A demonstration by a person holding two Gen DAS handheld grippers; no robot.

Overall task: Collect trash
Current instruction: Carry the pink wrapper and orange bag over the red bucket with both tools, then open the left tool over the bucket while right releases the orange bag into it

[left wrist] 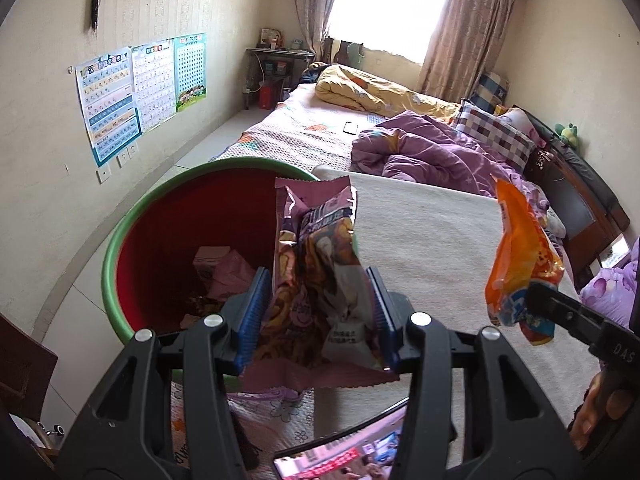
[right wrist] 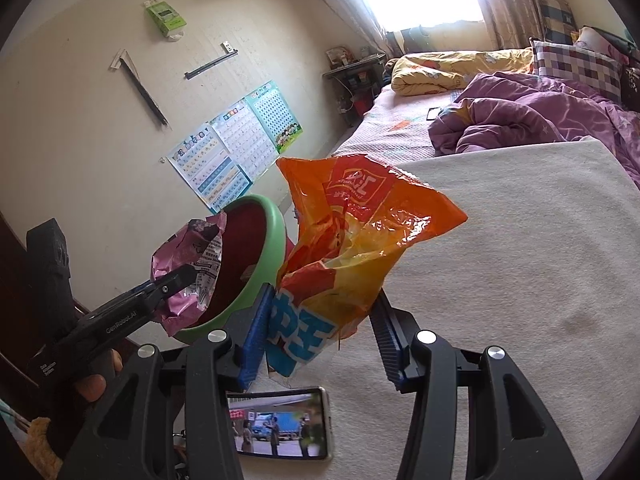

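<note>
My left gripper [left wrist: 318,308] is shut on a crumpled pink snack wrapper [left wrist: 316,276], held upright at the near right rim of a red bin with a green rim [left wrist: 132,220]. The bin holds a small carton and pink scraps. My right gripper [right wrist: 322,320] is shut on an orange and yellow snack bag [right wrist: 352,236] with a blue patch, lifted above the cream board [right wrist: 520,280]. In the right wrist view, the pink wrapper [right wrist: 188,268] and the left gripper [right wrist: 176,284] hang over the bin [right wrist: 264,264]. The orange bag [left wrist: 520,264] shows at right in the left wrist view.
A phone [right wrist: 280,426] playing video lies on the cream board near the front edge. The bed beyond carries a purple quilt [left wrist: 432,152], a yellow quilt [left wrist: 372,88] and a checked pillow [left wrist: 496,132]. Posters [left wrist: 136,88] hang on the left wall. A person's hand [right wrist: 96,380] grips the left tool.
</note>
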